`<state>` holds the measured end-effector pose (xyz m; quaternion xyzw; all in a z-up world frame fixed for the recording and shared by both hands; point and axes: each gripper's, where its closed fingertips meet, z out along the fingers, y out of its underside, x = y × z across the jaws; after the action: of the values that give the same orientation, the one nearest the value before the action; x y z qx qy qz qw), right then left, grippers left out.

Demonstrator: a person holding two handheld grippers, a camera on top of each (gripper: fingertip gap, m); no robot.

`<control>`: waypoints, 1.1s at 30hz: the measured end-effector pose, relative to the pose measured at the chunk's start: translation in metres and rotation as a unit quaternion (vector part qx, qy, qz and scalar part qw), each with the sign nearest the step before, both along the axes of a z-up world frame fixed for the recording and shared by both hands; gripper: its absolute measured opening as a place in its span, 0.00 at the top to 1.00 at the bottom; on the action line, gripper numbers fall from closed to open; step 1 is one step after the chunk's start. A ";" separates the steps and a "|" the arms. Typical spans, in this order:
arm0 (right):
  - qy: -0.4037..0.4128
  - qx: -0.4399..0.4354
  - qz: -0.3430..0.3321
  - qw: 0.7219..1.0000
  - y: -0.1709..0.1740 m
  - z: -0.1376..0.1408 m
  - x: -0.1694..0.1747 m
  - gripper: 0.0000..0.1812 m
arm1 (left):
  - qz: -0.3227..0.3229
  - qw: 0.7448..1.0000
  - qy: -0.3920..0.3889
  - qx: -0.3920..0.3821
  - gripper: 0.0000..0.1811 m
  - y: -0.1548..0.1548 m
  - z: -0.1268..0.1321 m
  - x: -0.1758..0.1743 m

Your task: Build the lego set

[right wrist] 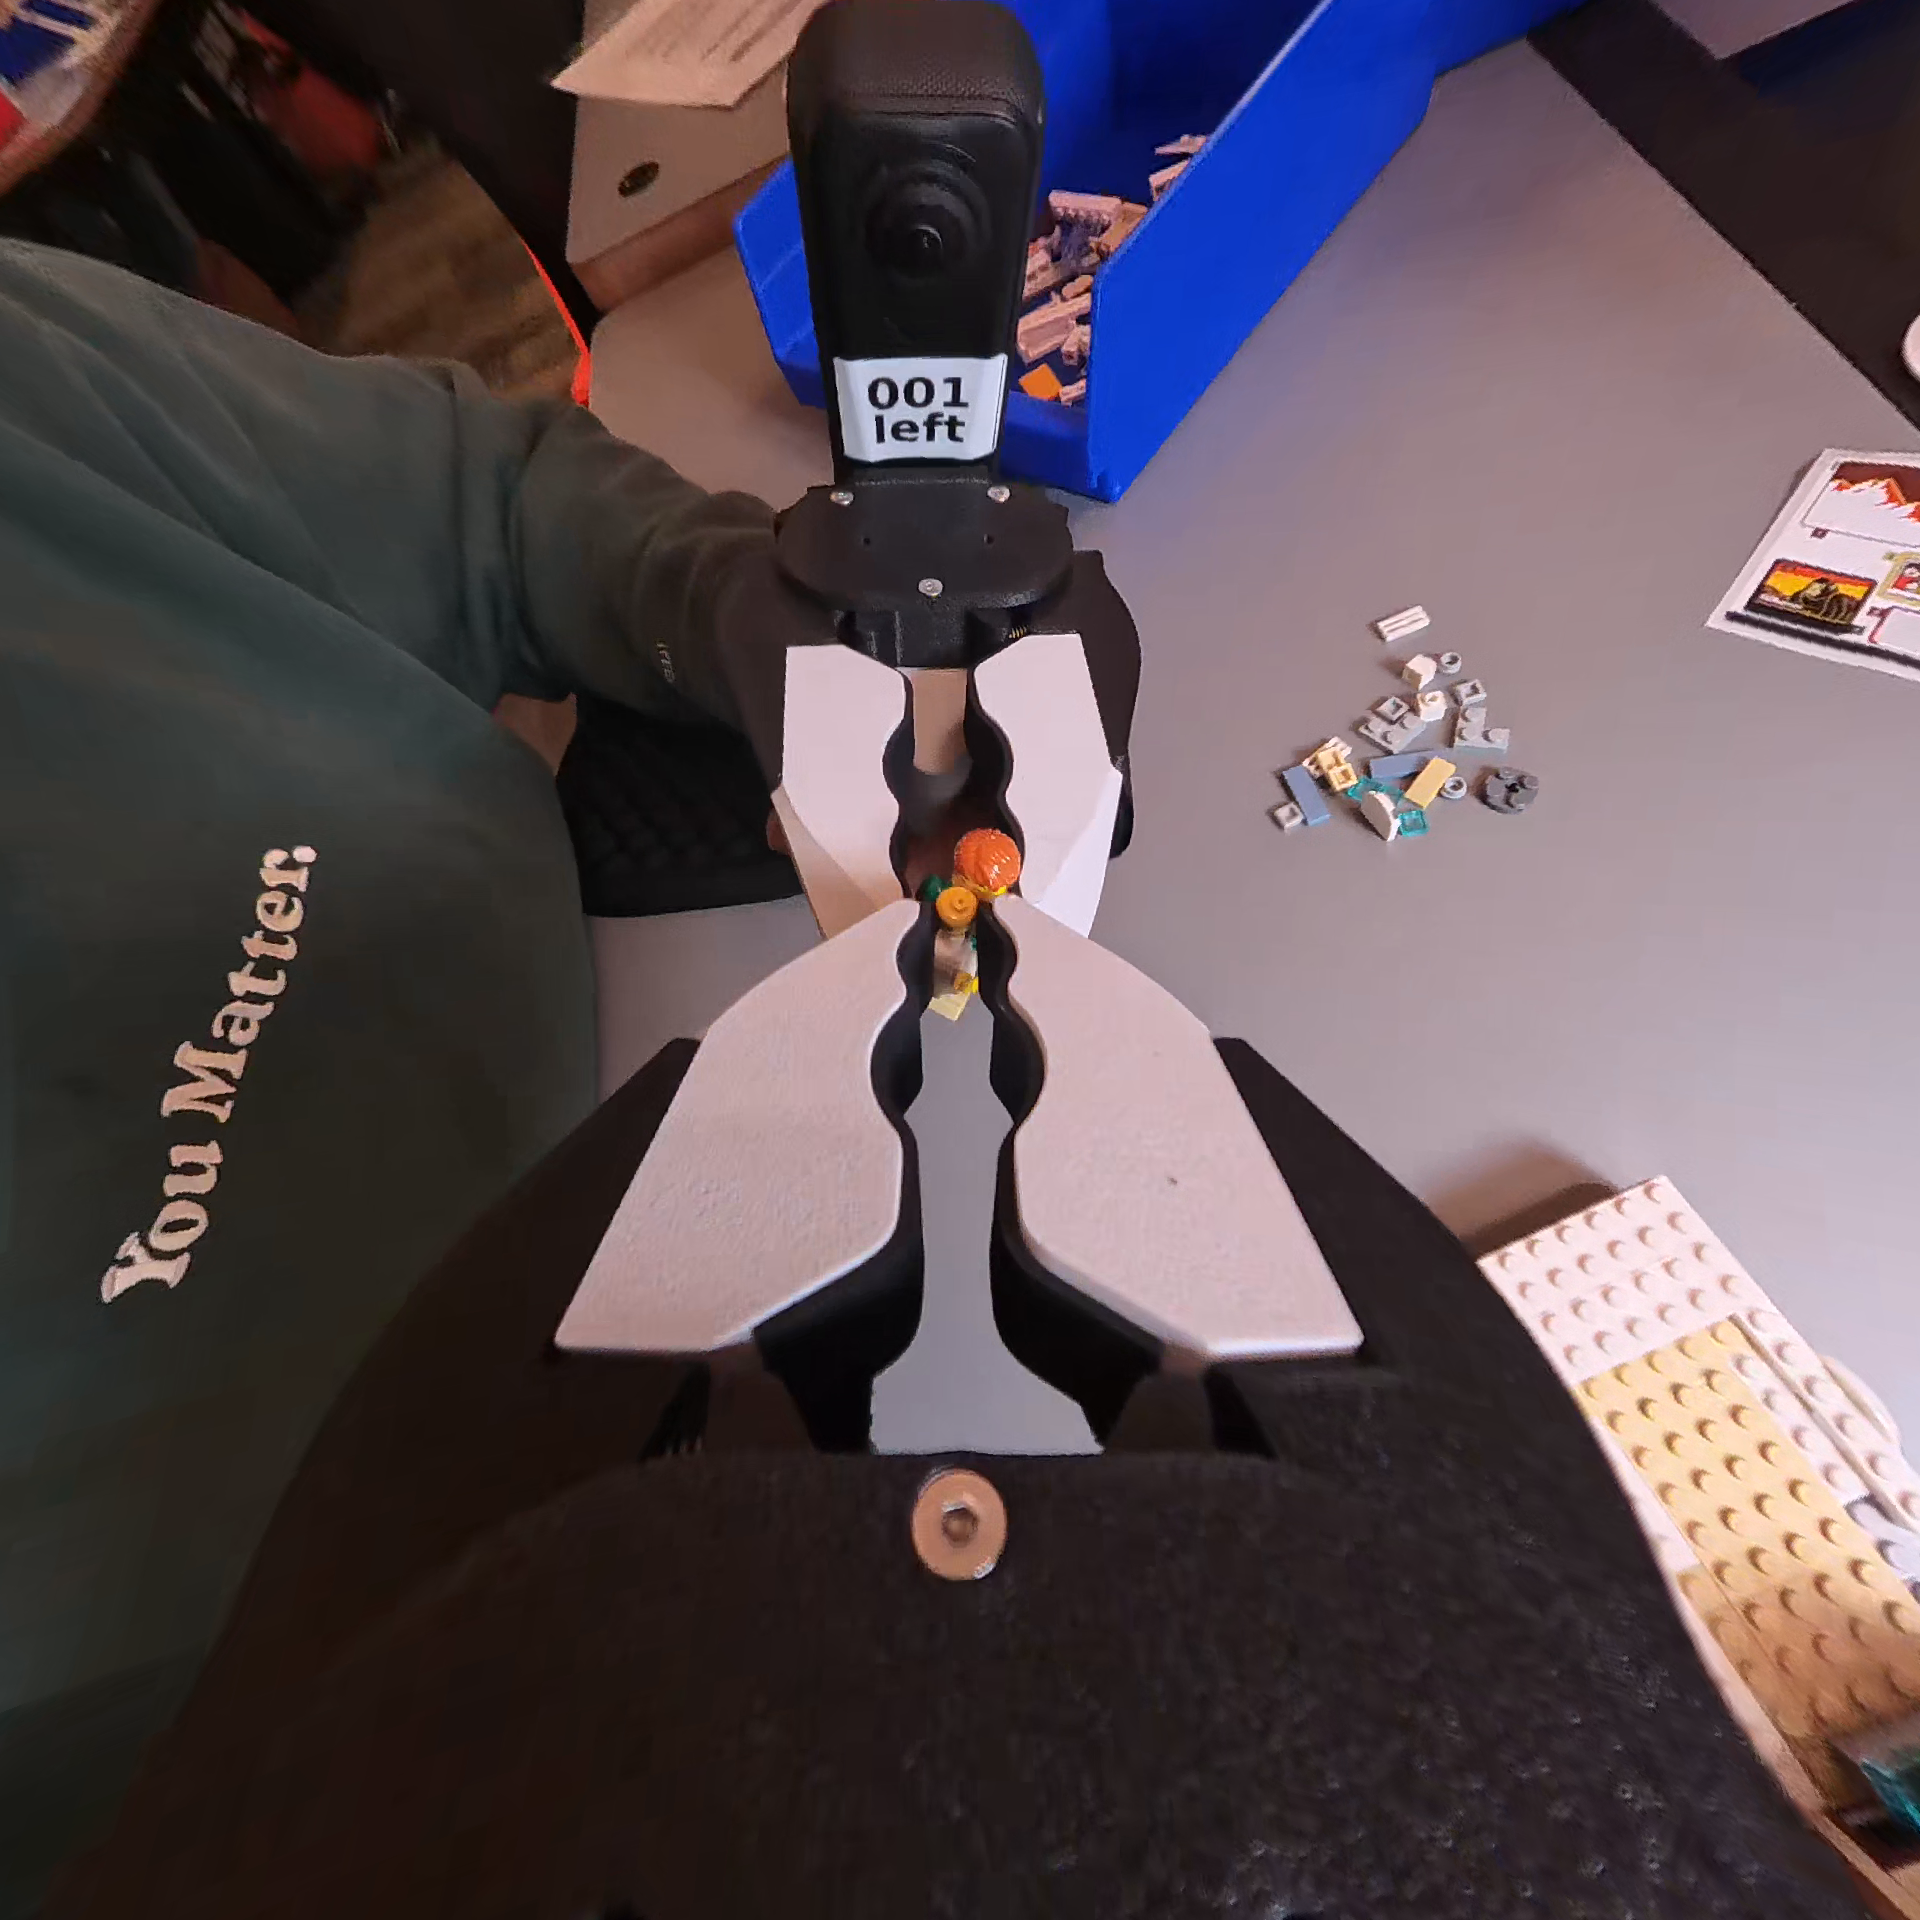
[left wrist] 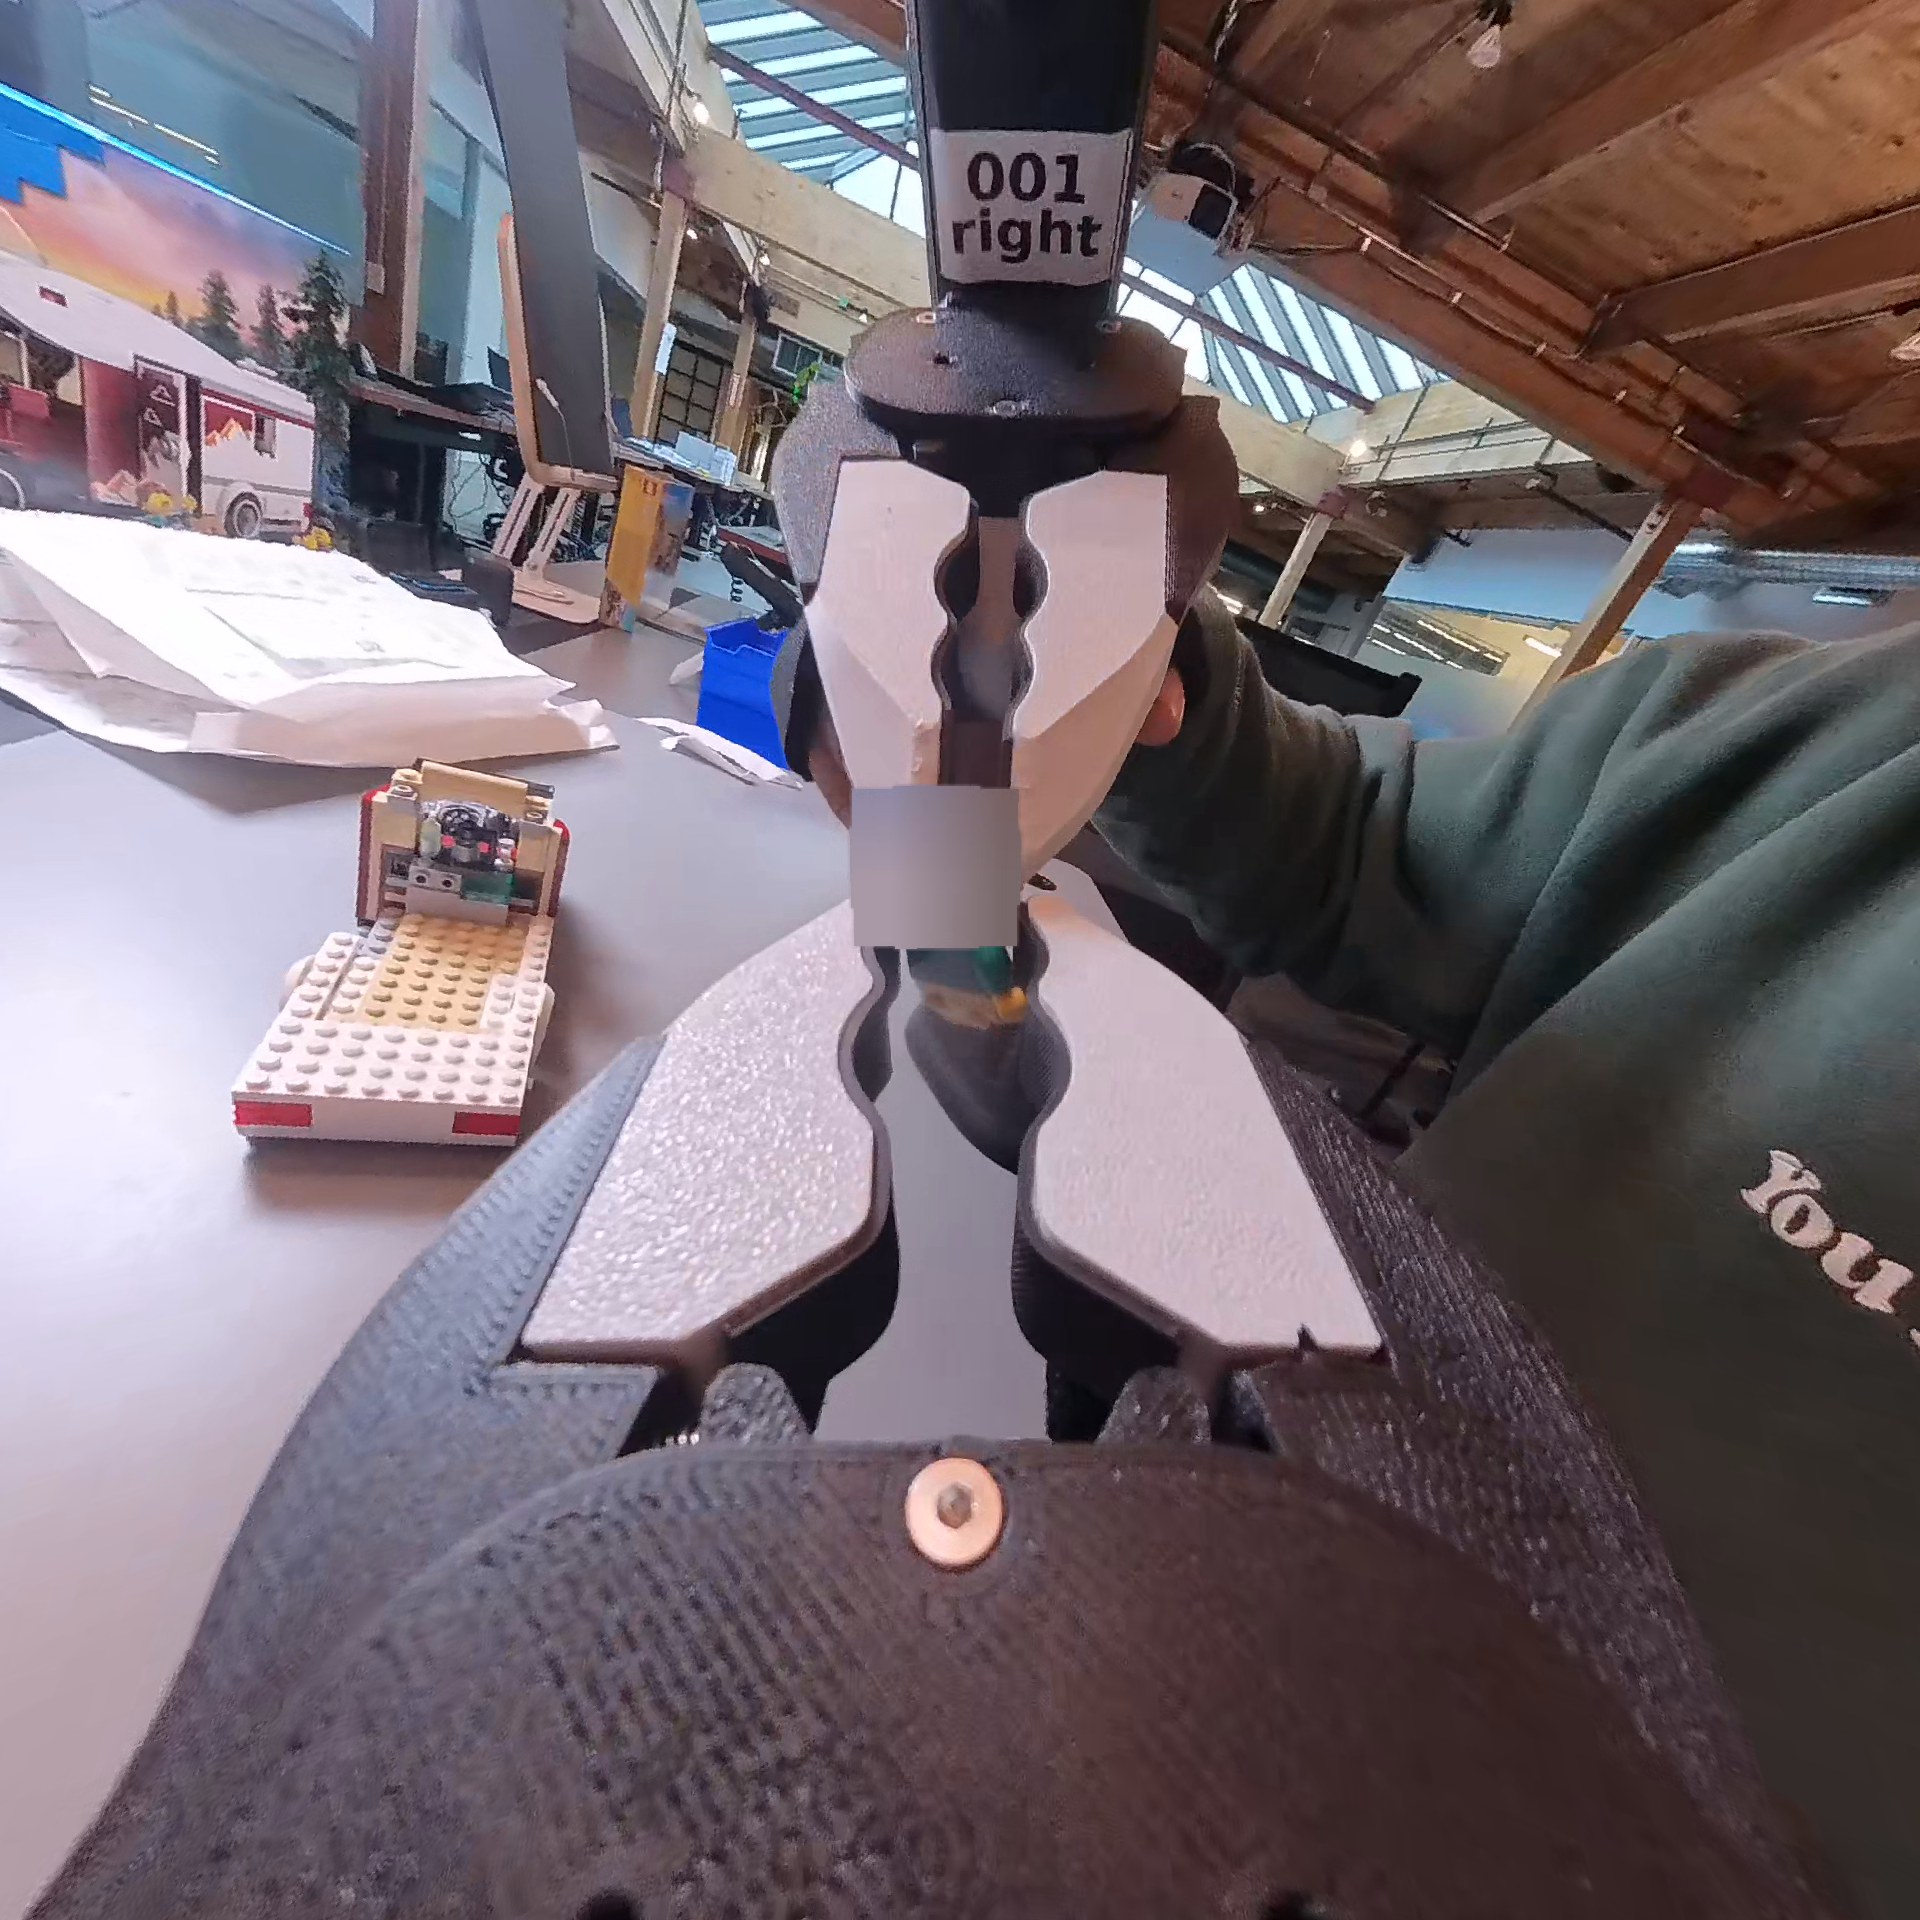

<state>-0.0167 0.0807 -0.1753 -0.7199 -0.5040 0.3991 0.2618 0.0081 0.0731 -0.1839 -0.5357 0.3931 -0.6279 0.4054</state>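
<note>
A small minifigure (right wrist: pixel 977 883) with orange hair, a green top and tan legs hangs above the grey table (right wrist: pixel 1455 987), held between my two grippers, which meet tip to tip. My right gripper (right wrist: pixel 954 920) is shut on its legs (right wrist: pixel 954 977). My left gripper (left wrist: pixel 951 951) is shut on its green upper part (left wrist: pixel 977 982); a blur patch hides the head there. The left gripper also shows in the right wrist view (right wrist: pixel 966 883), and the right gripper in the left wrist view (left wrist: pixel 966 774). The part-built white and tan vehicle base (left wrist: pixel 416 997) lies to the left on the table.
A heap of small loose pieces (right wrist: pixel 1403 758) and a sticker sheet (right wrist: pixel 1839 561) lie to the right. A blue bin (right wrist: pixel 1195 260) with pieces stands behind. White paper bags (left wrist: pixel 260 644) and the set's box (left wrist: pixel 125 395) are at the far left. The person's green sleeve (left wrist: pixel 1455 831) is close by. Both grippers' tips are close together, under 4 cm apart.
</note>
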 end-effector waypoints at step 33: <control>-0.109 -0.010 0.038 0.993 0.009 -0.001 -0.001 0.96 | 0.084 0.994 0.027 0.064 0.89 0.015 0.000 -0.005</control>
<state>-0.0179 0.0897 -0.1760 -0.7424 -0.5520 0.3329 0.1824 0.0033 0.0879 -0.1836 -0.5563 0.3967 -0.5505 0.4797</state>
